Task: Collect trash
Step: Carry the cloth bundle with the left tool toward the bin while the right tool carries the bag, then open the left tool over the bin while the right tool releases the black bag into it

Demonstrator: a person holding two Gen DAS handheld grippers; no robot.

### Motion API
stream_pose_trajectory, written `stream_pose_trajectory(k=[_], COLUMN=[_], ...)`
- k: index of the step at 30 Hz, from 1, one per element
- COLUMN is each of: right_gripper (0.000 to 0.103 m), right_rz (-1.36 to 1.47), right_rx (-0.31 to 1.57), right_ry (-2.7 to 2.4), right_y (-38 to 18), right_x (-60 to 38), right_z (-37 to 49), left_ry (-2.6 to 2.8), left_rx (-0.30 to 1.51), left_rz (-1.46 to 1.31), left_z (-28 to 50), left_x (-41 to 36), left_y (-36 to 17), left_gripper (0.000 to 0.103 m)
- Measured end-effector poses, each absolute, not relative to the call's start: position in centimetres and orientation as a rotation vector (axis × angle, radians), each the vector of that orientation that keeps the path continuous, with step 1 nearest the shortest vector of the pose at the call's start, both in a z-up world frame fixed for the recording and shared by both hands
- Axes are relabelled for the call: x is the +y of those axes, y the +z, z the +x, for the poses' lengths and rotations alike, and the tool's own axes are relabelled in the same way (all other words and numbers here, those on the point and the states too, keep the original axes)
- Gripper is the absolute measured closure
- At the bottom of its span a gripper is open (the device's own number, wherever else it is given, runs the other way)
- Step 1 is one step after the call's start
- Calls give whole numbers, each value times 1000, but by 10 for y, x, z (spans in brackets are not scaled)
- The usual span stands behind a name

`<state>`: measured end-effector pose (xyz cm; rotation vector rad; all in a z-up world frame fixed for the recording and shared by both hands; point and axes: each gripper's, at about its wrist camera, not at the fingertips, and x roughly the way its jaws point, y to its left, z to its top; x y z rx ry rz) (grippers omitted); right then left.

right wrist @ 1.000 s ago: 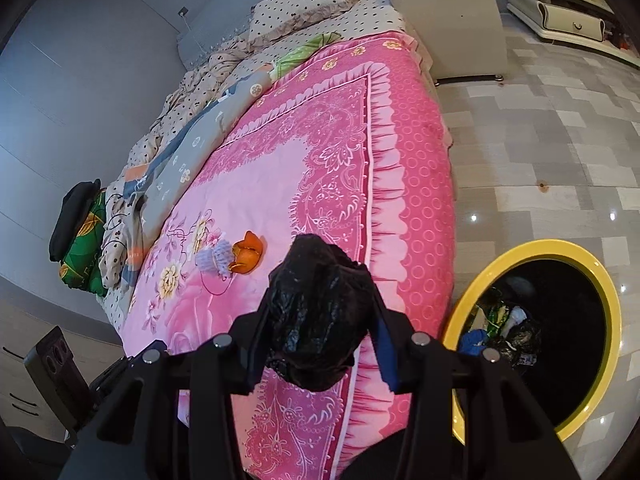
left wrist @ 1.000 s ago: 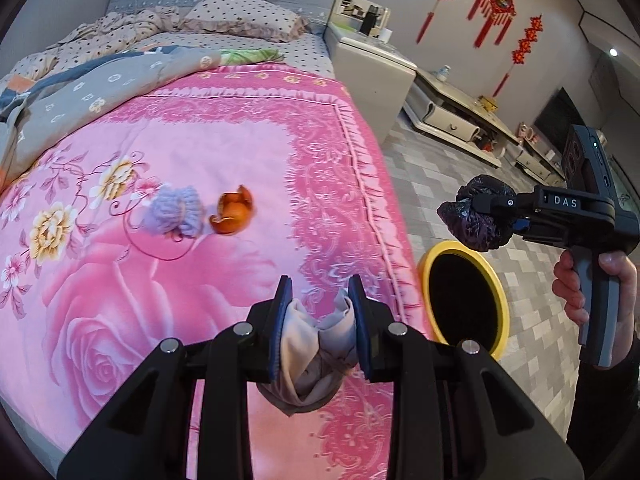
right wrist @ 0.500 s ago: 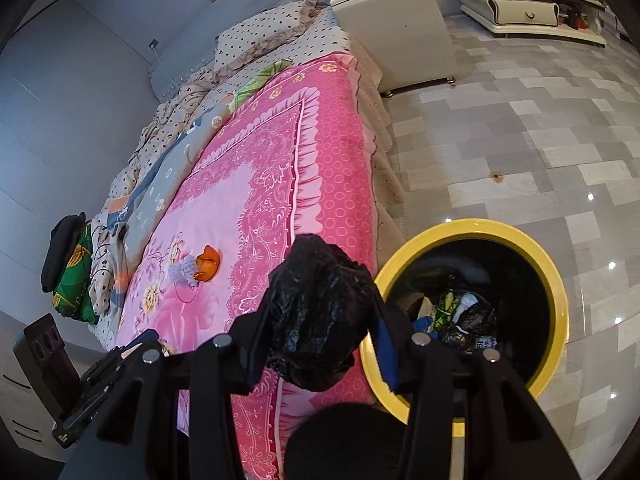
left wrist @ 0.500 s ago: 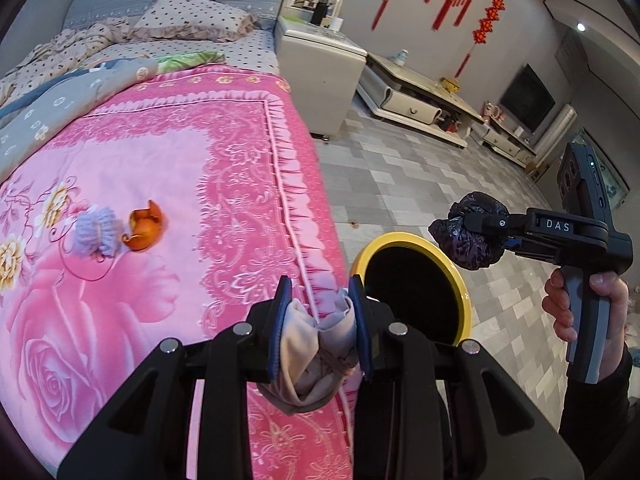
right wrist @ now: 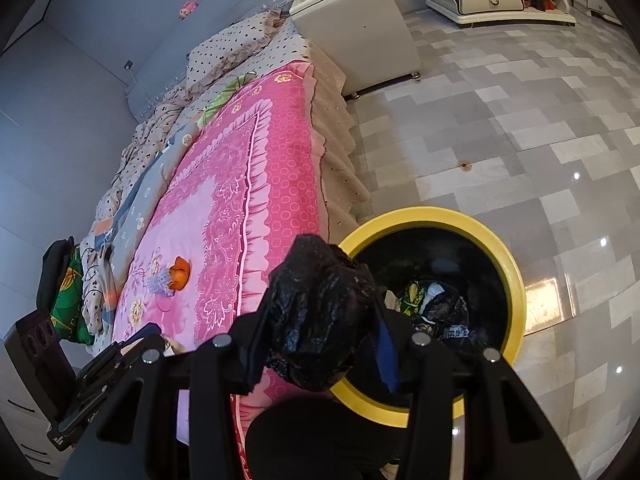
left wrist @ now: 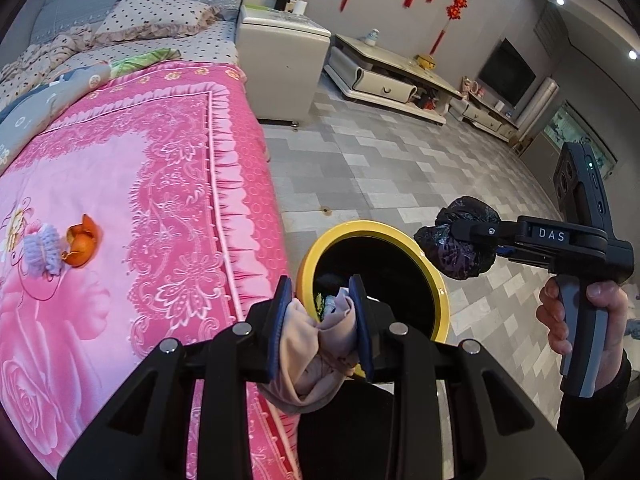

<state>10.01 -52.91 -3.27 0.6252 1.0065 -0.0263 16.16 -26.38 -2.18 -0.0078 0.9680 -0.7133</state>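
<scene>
The left gripper (left wrist: 320, 300) was closed on a beige cloth (left wrist: 316, 344), which bulged out between the blue pads and hung a little below them. It was above the edge of the bed (left wrist: 160, 200), and its tips pointed toward the near rim of the yellow bin (left wrist: 436, 280) that stood on the tiled floor (left wrist: 400, 168) just beside the bed. The right gripper (right wrist: 320, 304) was closed on a crumpled black bag (right wrist: 316, 304), which filled the gap between its fingers. In the left view this gripper was seen from the side, a hand (left wrist: 576, 320) around its grey handle, and the bag was in the air near the far right side of the rim of the bin, not touching it. In the right view the bag covered a part of the left rim of the bin. Inside the bin there was already some trash (right wrist: 436, 308), something black, white and green. On the pink cover of the bed two things lay touching each other, well apart from both grippers: an orange peel (left wrist: 82, 246) and a small pale purple wad (left wrist: 40, 250). A white cabinet (left wrist: 280, 64) stood at the head of the bed, and a dotted pillow (left wrist: 156, 16) lay beside it.
</scene>
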Motion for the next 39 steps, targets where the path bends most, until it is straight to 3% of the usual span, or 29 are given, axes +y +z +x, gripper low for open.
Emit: stream_pose_trajectory(k=[21, 35, 39], right_gripper=[61, 58, 55], right_rz=[625, 628, 637], right_rx=[1079, 1071, 1072], right_ry=[-141, -156, -165], right_y=[-82, -84, -84], right_x=[-571, -579, -580], right_z=[107, 105, 104], left_ry=[-806, -835, -833], left_rx=[1052, 1047, 1031], left_rz=[76, 75, 71], left_z=[166, 163, 162], left_x=[-357, -371, -366], left_y=[-73, -77, -74], left_gripper=[72, 67, 55])
